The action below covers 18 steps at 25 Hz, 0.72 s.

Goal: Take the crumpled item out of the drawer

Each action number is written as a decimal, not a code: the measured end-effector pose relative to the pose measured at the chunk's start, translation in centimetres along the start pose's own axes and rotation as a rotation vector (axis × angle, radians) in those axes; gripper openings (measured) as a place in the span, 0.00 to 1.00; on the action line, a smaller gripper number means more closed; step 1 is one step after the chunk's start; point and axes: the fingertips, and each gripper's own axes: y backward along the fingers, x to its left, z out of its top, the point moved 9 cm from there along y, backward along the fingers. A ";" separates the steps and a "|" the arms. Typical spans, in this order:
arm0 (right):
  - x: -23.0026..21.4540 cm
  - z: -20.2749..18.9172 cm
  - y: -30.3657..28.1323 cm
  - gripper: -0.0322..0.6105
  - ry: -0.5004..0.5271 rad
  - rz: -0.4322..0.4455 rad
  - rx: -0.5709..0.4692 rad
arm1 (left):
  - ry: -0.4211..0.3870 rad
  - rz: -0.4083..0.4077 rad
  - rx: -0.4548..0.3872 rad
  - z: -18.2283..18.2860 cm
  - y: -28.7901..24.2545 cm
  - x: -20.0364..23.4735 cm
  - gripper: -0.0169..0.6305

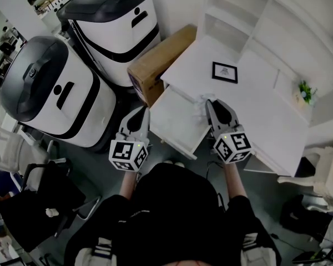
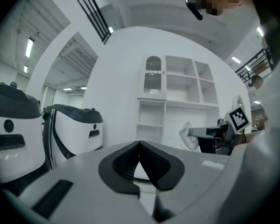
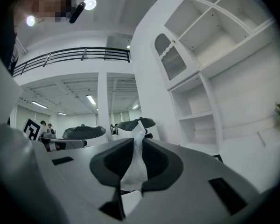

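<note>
Nearest us, the left gripper (image 1: 140, 114) hangs over the floor just left of the open drawer (image 1: 176, 143); its jaws meet at the tips with nothing between them. The right gripper (image 1: 209, 102) is clamped on the crumpled item (image 1: 200, 106), a white wad pinched between the pads (image 3: 151, 164) with its top poking above them. From the head view the item sits over the drawer's far right corner, at the desk (image 1: 266, 121) edge; we cannot tell whether it is clear of the drawer wall. The drawer floor reads bare. A black chair (image 1: 39, 198) stands at our left. Beyond the drawer, a cardboard box (image 1: 155, 62) touches the desk's left end, and two white-and-black machines (image 1: 50, 90) crowd the left side. On the desk, a picture frame (image 1: 225, 72) lies well apart from the grippers, with a potted plant (image 1: 305, 91) at the far right. A white shelf unit (image 1: 238, 10) closes the back. Open room lies on the desktop right of the right gripper.
</note>
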 end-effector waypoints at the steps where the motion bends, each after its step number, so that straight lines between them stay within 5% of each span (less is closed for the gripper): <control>1: 0.0 0.0 0.0 0.12 0.002 -0.002 -0.001 | -0.001 -0.001 0.000 0.0 -0.1 0.0 0.02; 18: 0.2 0.5 -0.5 0.12 0.051 -0.013 -0.007 | -0.010 0.001 0.007 0.2 -0.6 0.6 0.02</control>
